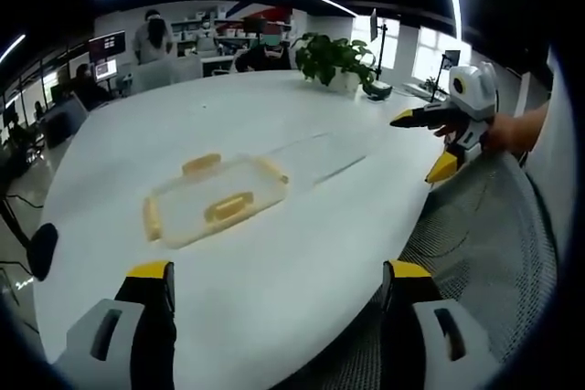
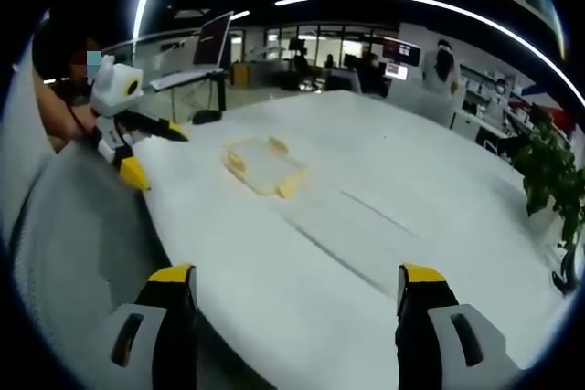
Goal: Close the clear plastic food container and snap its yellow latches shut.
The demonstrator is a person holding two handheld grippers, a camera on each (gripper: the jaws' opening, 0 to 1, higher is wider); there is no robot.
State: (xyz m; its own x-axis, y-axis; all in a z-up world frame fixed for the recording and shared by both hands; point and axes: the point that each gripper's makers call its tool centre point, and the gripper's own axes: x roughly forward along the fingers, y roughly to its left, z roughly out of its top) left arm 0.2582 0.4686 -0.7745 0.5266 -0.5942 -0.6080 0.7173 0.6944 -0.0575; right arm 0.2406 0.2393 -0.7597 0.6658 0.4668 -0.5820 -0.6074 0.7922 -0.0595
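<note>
A clear plastic container [image 1: 215, 200] [image 2: 263, 167] with yellow latches [image 1: 228, 206] on its sides lies flat on the white table [image 1: 274, 262], about mid-table. Beside it I make out a faint clear rectangular outline [image 1: 322, 157] [image 2: 361, 237]; I cannot tell whether it is a lid. My left gripper [image 1: 279, 271] hovers open over the table's near edge, short of the container, with nothing between its jaws. My right gripper [image 2: 296, 273] is open and empty too, held off the table's edge. Each gripper shows in the other's view [image 1: 422, 143] [image 2: 157, 154], held by a hand.
A grey mesh chair [image 1: 484, 226] [image 2: 73, 226] stands against the table's edge between the two grippers. A potted plant [image 1: 334, 57] [image 2: 553, 180] sits at the table's far side. Desks, monitors and seated people lie beyond the table.
</note>
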